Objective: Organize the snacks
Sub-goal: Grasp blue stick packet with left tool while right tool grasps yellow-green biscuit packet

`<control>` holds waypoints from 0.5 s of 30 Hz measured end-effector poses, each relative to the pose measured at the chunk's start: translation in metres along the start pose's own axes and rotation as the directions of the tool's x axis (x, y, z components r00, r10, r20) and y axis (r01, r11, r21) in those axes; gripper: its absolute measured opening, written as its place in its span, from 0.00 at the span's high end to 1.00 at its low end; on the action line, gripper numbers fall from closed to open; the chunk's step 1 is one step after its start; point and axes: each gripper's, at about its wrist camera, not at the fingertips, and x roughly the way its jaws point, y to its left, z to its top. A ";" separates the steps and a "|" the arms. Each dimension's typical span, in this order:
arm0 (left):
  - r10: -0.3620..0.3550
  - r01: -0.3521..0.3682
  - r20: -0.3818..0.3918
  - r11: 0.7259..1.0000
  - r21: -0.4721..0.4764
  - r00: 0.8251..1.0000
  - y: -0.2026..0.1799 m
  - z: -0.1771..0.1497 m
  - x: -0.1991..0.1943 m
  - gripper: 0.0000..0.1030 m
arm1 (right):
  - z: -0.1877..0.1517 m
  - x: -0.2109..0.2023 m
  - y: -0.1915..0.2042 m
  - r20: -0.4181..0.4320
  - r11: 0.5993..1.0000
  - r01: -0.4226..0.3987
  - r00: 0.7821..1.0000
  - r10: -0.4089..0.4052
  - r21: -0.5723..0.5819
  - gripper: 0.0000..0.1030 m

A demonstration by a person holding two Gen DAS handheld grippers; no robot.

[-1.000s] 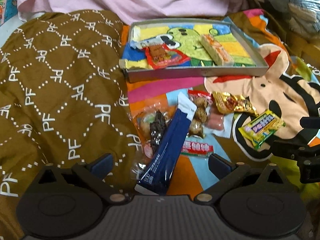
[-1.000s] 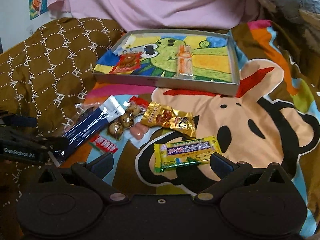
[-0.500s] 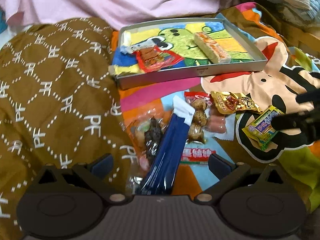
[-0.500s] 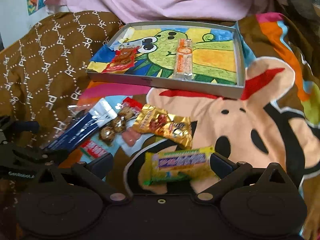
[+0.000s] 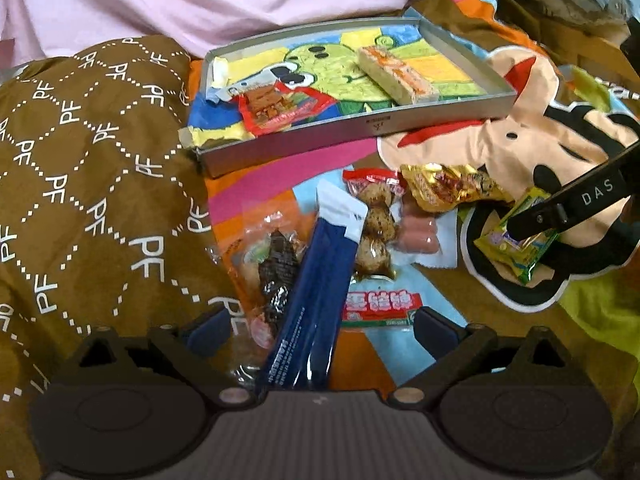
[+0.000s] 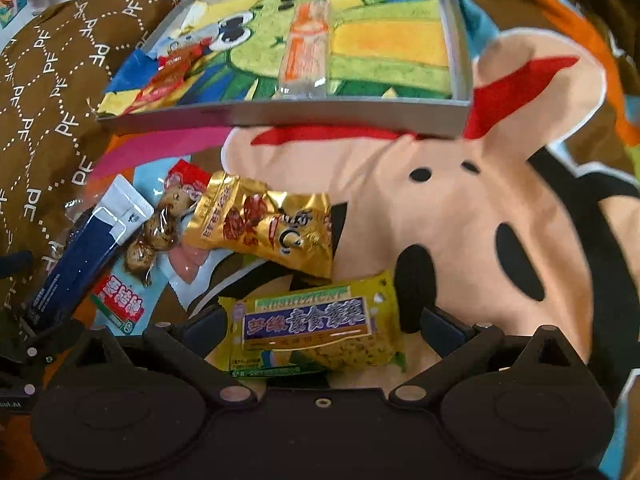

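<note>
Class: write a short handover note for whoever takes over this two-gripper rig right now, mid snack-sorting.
Left gripper: open, straddling the blue packet.
Right gripper: open, around the yellow-green packet, not yet closed.
Done: red packet and orange-white bar lie in the grey tray.
Left on the blanket: gold packet, meatball pack, pink sausages, clear bag of dark snack, blue packet and yellow-green packet.
</note>
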 end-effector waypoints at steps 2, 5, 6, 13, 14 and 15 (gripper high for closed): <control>0.014 -0.013 -0.021 1.000 0.019 1.000 -0.003 -0.001 0.003 0.11 | 0.000 0.004 0.004 -0.013 1.000 -0.019 1.000 0.019 -0.008 0.02; 0.027 -0.026 -0.037 0.999 0.047 0.999 -0.006 -0.004 0.006 0.15 | -0.002 0.008 0.014 -0.022 0.999 -0.018 1.000 0.017 -0.043 0.01; 0.028 -0.026 -0.035 0.998 0.049 0.999 -0.006 -0.004 0.005 0.17 | -0.003 0.009 0.017 -0.021 0.998 -0.012 1.000 0.011 -0.063 0.01; -0.011 0.012 -0.047 1.000 0.019 0.999 -0.006 -0.004 0.003 0.26 | -0.008 0.007 0.030 0.001 0.991 -0.018 1.000 0.018 -0.129 0.01; -0.008 0.009 -0.049 1.000 0.020 0.999 -0.006 -0.004 0.003 0.28 | -0.008 0.006 0.032 0.007 0.990 -0.021 1.000 0.022 -0.140 0.01; -0.006 0.007 -0.049 1.000 0.017 0.999 -0.005 -0.004 0.003 0.31 | -0.009 0.005 0.034 0.010 0.988 -0.026 1.000 0.028 -0.150 0.01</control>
